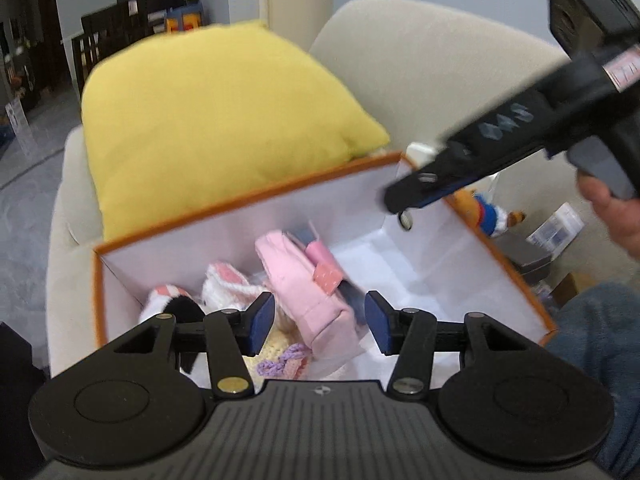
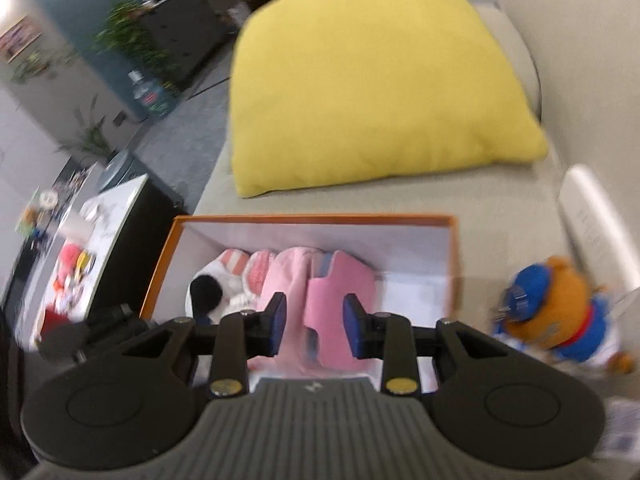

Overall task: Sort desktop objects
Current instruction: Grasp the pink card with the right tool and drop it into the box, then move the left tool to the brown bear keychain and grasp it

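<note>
Both sets of tongs hang empty above the orange-rimmed box (image 1: 248, 196), which sits on a beige sofa seat (image 2: 500, 192) rather than a worktop. The left tongs (image 1: 320, 320) stand fairly wide with nothing between the pads. The right tongs (image 2: 314, 326) are narrower, also bare; the pink seen between them lies down in the box, not in their grip.

The pink pouch (image 1: 308, 292) lies in the middle of the box, leaning against the knitted pink-and-white toys (image 2: 240, 272) at about nine o'clock. A teddy bear in blue cap and jacket (image 2: 556, 312) lies outside the box on the seat, at three o'clock from it, and looks like the next thing to sort.

Risks from here, as I judge them:
- The box stands on a soft cushion, so a push on its rim could tip or slide it.
- The two tools are close together over the box, and a reach across could knock one against the other.
- The bear is plump and soft. Narrow tongs may pinch only fabric and drop it short of the box.
- The yellow pillow (image 2: 376, 80) at twelve o'clock touches or overhangs the far rim and could crowd it.
</note>
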The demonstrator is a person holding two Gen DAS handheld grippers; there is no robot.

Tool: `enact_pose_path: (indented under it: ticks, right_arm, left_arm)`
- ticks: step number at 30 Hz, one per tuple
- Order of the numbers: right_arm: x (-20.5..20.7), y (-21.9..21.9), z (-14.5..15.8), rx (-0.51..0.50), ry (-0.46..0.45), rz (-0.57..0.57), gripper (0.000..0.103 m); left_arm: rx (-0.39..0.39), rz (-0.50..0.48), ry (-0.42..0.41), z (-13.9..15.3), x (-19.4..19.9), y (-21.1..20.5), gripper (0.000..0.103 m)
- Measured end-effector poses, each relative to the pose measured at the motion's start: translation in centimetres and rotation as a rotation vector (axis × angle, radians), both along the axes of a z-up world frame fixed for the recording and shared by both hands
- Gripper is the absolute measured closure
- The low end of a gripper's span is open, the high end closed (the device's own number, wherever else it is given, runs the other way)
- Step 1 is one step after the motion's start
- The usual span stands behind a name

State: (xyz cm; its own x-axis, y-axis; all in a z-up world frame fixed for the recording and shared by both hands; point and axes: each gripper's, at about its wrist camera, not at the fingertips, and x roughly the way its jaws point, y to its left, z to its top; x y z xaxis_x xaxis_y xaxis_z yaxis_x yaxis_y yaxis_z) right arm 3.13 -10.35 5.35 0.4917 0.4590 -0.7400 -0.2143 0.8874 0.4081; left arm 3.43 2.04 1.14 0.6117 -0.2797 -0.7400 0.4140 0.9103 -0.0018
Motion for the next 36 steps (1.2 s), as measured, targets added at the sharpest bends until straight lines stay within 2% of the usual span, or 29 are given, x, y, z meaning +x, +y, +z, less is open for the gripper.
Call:
enact_pose_path:
  ticks: [4,6,8,9,13,16,22,25,28,30,36]
  right_arm:
    - [-3.0,-3.5,1.8,-0.093,-0.015,0.064,0.069]
    - [-4.3,-5.3,1.9,-0.137,0.013,0.071,0.069]
    - [-5.4,-7.1,1.5,-0.189,0.061,0.065,0.069]
    - [-5.9,-8.0,1.1,-0.219,0.084,0.06,0.069]
    - [-7.5,-10.9,-0.2,-0.332,0.165,0.049,0.069]
    - [-9.0,-12.5,-1.0,-0.364,0.201,0.065,0.069]
    - [-8.8,-12.2,-2.5,-0.412,0.174,0.156,0.068]
    - [-7.8,-11.2,-3.4,-0.44,0.151,0.219,0.062]
    - [-6.7,-10.6,-3.9,-0.48,0.13,0.269,0.062]
    - [-5.8,-10.5,-3.9,-0.507,0.105,0.289,0.062]
    - [-2.6,-11.9,-3.6,-0.569,0.103,0.363,0.063]
  left_arm:
    - [-0.014,-0.038,-0.034,2.4,-2.0,-0.1,0.045]
    - [-0.017,-0.062,-0.041,3.7,-3.9,0.6,0.045]
    - [-0.017,-0.099,-0.041,4.1,-5.1,-0.7,0.045]
    - [-0.014,-0.117,-0.044,4.0,-4.2,-1.0,0.045]
    - [0.006,-0.182,-0.059,3.0,-5.2,-5.2,0.045]
    - [0.013,-0.22,-0.052,1.7,-5.6,-6.9,0.045]
    - [0.06,-0.308,-0.04,1.1,-5.4,-10.1,0.045]
    - [0.098,-0.347,-0.037,0.8,-4.4,-11.7,0.045]
    - [0.115,-0.344,-0.015,0.5,-2.3,-13.2,0.045]
    - [0.098,-0.309,0.02,0.5,-0.5,-13.8,0.045]
    - [-0.062,-0.152,0.215,-0.9,5.4,-15.8,0.045]
